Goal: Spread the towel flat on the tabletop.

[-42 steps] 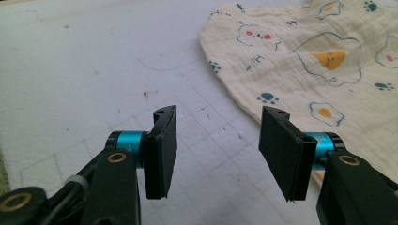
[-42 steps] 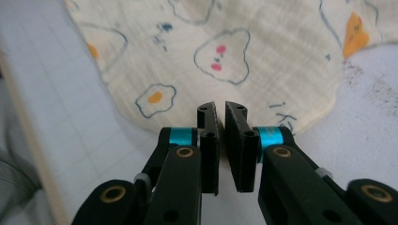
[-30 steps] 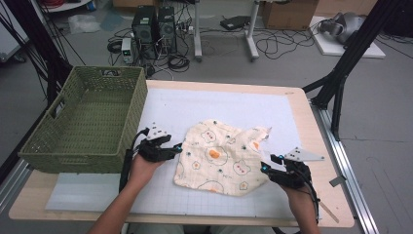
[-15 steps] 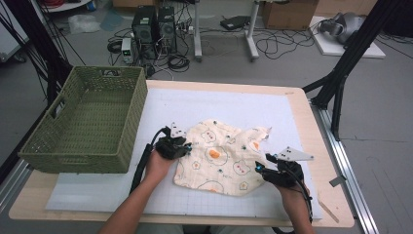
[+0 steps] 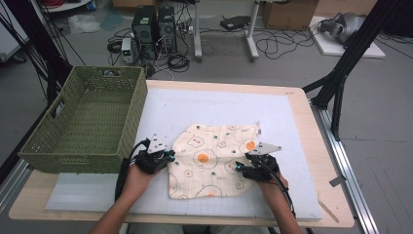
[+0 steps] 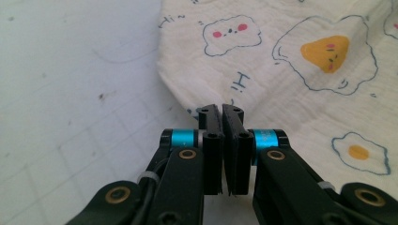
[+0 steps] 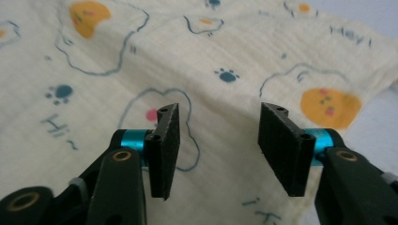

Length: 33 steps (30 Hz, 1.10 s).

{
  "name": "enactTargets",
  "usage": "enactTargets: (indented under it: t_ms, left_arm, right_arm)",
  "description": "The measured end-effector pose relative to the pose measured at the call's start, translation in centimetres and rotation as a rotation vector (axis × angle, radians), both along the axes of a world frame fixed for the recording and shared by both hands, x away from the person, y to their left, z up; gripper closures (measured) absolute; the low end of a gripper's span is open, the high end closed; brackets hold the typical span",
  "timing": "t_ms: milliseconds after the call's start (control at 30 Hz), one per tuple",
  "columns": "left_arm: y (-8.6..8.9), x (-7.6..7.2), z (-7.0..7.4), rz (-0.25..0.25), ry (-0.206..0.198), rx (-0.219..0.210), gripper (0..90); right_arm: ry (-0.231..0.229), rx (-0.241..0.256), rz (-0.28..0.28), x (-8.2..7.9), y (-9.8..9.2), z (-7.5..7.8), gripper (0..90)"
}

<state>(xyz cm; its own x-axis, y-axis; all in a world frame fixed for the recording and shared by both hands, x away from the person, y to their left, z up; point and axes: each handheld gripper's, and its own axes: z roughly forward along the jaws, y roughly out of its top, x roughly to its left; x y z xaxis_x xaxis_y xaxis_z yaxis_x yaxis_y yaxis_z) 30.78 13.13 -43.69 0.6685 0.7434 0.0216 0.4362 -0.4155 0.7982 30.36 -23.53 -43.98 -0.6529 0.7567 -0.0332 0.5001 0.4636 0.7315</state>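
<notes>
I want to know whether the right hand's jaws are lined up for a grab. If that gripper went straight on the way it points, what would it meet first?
Probably the printed cloth: the right gripper has its jaws open and aimed at it.

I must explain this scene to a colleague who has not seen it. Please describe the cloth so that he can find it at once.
On the white mat covering the wooden table, right of the green woven basket, lies a cream cloth between the two hand-held grippers. It is the only fabric there, printed with fried eggs, paw prints and "Hi".
</notes>
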Motion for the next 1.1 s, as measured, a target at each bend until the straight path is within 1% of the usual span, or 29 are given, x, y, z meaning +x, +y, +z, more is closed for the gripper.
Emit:
enactTargets:
  t_ms: [33,67,100,167,200,267,300,367,400,433,467,533,567,600,633,700,733,800,867,933,1000,1100]
  left_arm:
    - [0.3,-0.2,0.0,-0.004,0.008,-0.006,86.3]
    - [0.4,-0.4,0.0,-0.007,0.009,-0.010,86.3]
    - [0.5,-0.5,-0.1,-0.015,0.013,-0.004,86.3]
    - [0.4,-0.6,-0.2,-0.025,0.024,-0.003,86.0]
    - [0.3,-0.6,-0.4,-0.026,0.028,-0.009,85.7]
    - [0.1,-0.5,-0.6,-0.030,0.041,-0.031,84.4]
    - [0.0,-0.4,-0.6,-0.031,0.051,-0.049,81.0]
    - [-0.2,-0.1,-0.7,-0.019,0.068,-0.074,68.2]
    - [-0.2,0.1,-0.7,-0.005,0.075,-0.092,60.7]
    - [-0.2,0.3,-0.7,0.010,0.083,-0.111,56.0]
    - [-0.2,0.6,-0.6,0.019,0.083,-0.124,54.1]
    - [-0.2,0.9,-0.5,0.057,0.064,-0.164,50.5]
    - [-0.2,1.1,-0.4,0.069,0.053,-0.180,50.5]
    - [-0.2,1.4,-0.3,0.080,0.051,-0.177,50.5]
    - [-0.2,1.7,-0.2,0.091,0.048,-0.181,50.2]
    - [-0.3,2.5,0.1,0.111,0.043,-0.200,50.2]
    - [-0.4,2.9,0.2,0.123,0.039,-0.216,50.4]
    - [-0.7,3.9,0.8,0.144,0.035,-0.239,51.2]
    - [-1.2,5.0,1.4,0.158,0.020,-0.228,51.8]
    - [-1.6,6.0,1.7,0.171,0.016,-0.231,53.2]
    - [-2.1,7.2,2.0,0.180,0.029,-0.225,54.6]
    - [-2.9,8.5,2.1,0.184,0.036,-0.209,56.0]
  right_arm:
    - [0.018,-0.004,0.005,0.2,0.1,-0.3,55.5]
    - [0.024,0.015,0.006,0.2,0.1,-0.5,59.1]
    - [0.034,0.034,0.013,0.2,0.0,-0.5,64.2]
    - [0.055,0.052,0.035,0.1,-0.2,-0.4,78.5]
    - [0.068,0.054,0.042,-0.1,-0.3,-0.4,86.6]
    - [0.077,0.030,0.059,-0.5,-0.6,-0.1,88.1]
    - [0.080,0.002,0.061,-0.8,-0.7,0.1,88.2]
    - [0.074,-0.051,0.064,-1.6,-1.2,0.4,88.3]
    - [0.073,-0.070,0.064,-2.0,-1.6,0.5,88.2]
    - [0.070,-0.074,0.064,-2.4,-2.1,0.5,88.2]
    - [0.071,-0.083,0.056,-2.8,-2.5,0.6,88.3]
    - [0.079,-0.086,0.038,-3.6,-3.5,0.6,88.2]
    - [0.076,-0.091,0.029,-4.0,-3.8,0.7,88.2]
    - [0.079,-0.093,0.023,-4.4,-4.1,0.7,87.9]
    - [0.072,-0.094,0.018,-4.7,-4.4,0.7,87.1]
    - [0.065,-0.072,0.002,-5.1,-4.8,0.8,78.9]
    - [0.058,-0.048,-0.007,-5.2,-5.0,0.9,75.1]
    - [0.023,-0.016,-0.029,-5.1,-5.3,1.3,67.1]
    - [-0.007,0.009,-0.048,-4.7,-5.3,1.8,64.0]
    - [-0.022,0.020,-0.058,-4.2,-5.2,2.2,61.2]
    - [-0.035,0.029,-0.059,-3.6,-4.9,2.3,60.0]
    - [-0.041,0.034,-0.055,-2.9,-4.4,2.2,57.8]
